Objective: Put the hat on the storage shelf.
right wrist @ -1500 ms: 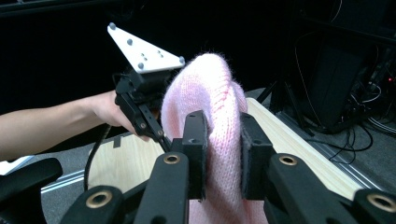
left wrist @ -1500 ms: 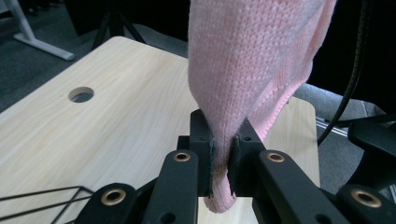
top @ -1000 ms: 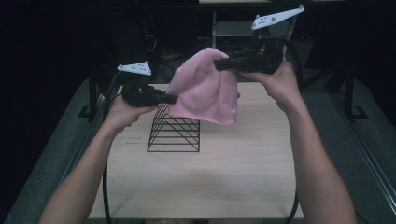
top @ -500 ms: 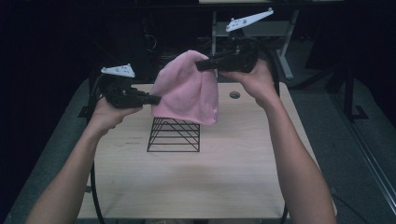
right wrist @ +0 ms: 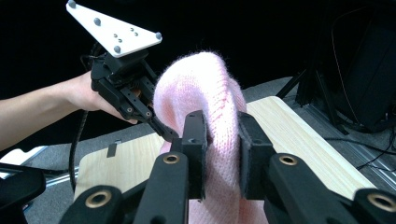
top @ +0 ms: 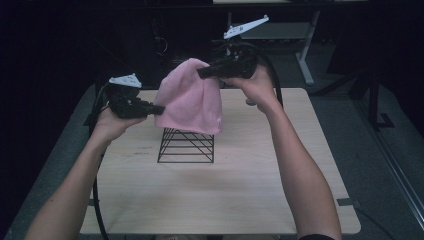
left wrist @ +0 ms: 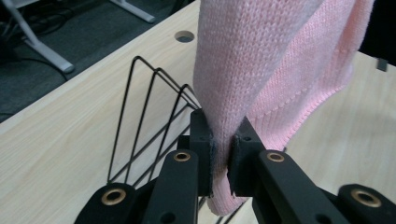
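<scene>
We have a light wood table (top: 240,200) with rounded corners in front of us, its grain running lengthwise. A black wire rack (top: 186,146) stands directly on it, near the middle and toward the far half; its thin bars slant up from a rectangular base. We see a round hole (left wrist: 184,36) through the tabletop near one edge, beyond the rack.

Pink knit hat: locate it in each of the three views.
High view: pink knit hat centre, hanging over the black wire rack.
Left gripper view: hat upper right, pinched between the jaws.
Right gripper view: hat centre, clamped between the jaws.
Shared landmark: the wooden table.
</scene>
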`<action>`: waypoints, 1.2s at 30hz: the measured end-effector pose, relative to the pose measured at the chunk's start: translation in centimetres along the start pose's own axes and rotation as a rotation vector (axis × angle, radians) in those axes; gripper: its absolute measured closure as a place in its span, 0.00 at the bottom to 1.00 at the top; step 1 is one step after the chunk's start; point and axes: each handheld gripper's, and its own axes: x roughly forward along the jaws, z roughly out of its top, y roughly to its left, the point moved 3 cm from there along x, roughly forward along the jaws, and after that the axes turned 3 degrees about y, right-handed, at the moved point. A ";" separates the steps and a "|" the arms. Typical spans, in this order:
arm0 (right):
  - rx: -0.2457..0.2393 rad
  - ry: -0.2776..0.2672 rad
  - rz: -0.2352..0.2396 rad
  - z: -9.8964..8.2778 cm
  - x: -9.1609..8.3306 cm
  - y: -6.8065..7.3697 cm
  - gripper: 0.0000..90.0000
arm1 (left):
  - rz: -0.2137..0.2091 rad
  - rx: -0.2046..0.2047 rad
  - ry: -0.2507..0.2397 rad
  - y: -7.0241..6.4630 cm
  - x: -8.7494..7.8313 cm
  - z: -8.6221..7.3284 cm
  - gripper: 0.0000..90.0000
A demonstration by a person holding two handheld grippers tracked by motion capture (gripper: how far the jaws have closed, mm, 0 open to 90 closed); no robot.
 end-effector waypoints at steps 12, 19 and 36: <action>0.003 0.005 0.016 -0.9 0.8 -0.1 0.84 | -0.004 0.000 0.022 0.3 0.9 -1.1 0.90; -0.010 0.011 0.031 -0.9 1.2 0.4 0.83 | -0.004 0.006 0.024 0.3 0.5 -1.5 0.90; -0.031 0.040 0.061 -1.8 2.8 1.5 0.83 | -0.007 0.012 0.062 0.4 0.5 -3.7 0.90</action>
